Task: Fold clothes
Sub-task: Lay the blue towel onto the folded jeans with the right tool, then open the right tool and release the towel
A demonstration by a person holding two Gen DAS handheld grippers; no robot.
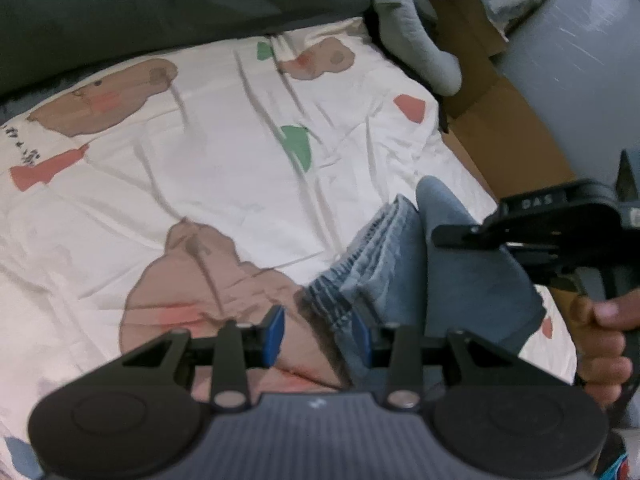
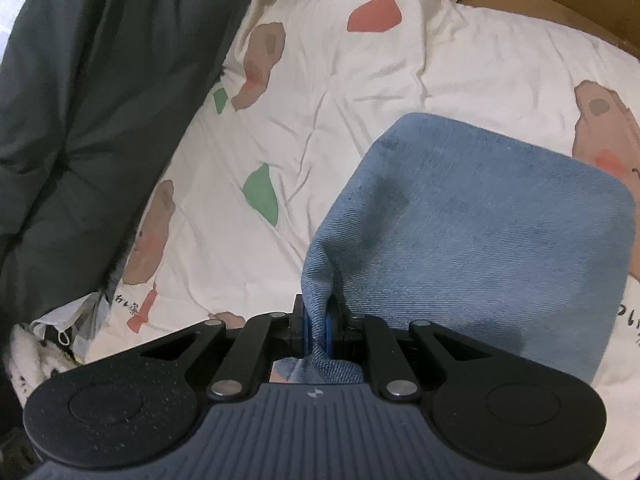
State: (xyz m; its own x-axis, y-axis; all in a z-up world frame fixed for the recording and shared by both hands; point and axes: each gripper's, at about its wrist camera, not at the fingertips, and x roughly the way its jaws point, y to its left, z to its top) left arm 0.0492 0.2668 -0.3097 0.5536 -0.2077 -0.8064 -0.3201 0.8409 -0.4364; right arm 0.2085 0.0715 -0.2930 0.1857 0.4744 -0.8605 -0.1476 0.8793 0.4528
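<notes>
Denim, soft but weighty, fills both views of a bed spread with a white cartoon-print sheet (image 1: 224, 152). Left wrist view: the left tool (image 1: 318, 334) stands part open, its blue pads either side of the gathered, pleat-like edge of the blue jeans (image 1: 460, 280), which lie from 4 to 5 o'clock; the right-hand pad touches or nearly touches the cloth, but whether the pads actually pinch it cannot be told. At 3 o'clock the right tool (image 1: 456, 236) hangs over the same garment, held by a hand (image 1: 604, 340). A dark green quilt (image 1: 160, 8) lies along 11 to 12 o'clock, and a cardboard box (image 1: 512, 128) at 2 o'clock. Right wrist view: the right tool (image 2: 318, 328) is clenched on a bunched fold of the jeans (image 2: 500, 220), whose flat folded panel spreads toward 3 o'clock on the sheet (image 2: 360, 80); the quilt (image 2: 80, 120) runs along 9 to 11 o'clock. Such cloth probably drapes and sags under its own weight, resists sharp creasing where layers stack, and is unlikely to slip from rubber pads; hold is best taken at a thick seam or folded edge, one tool at each corner.
</notes>
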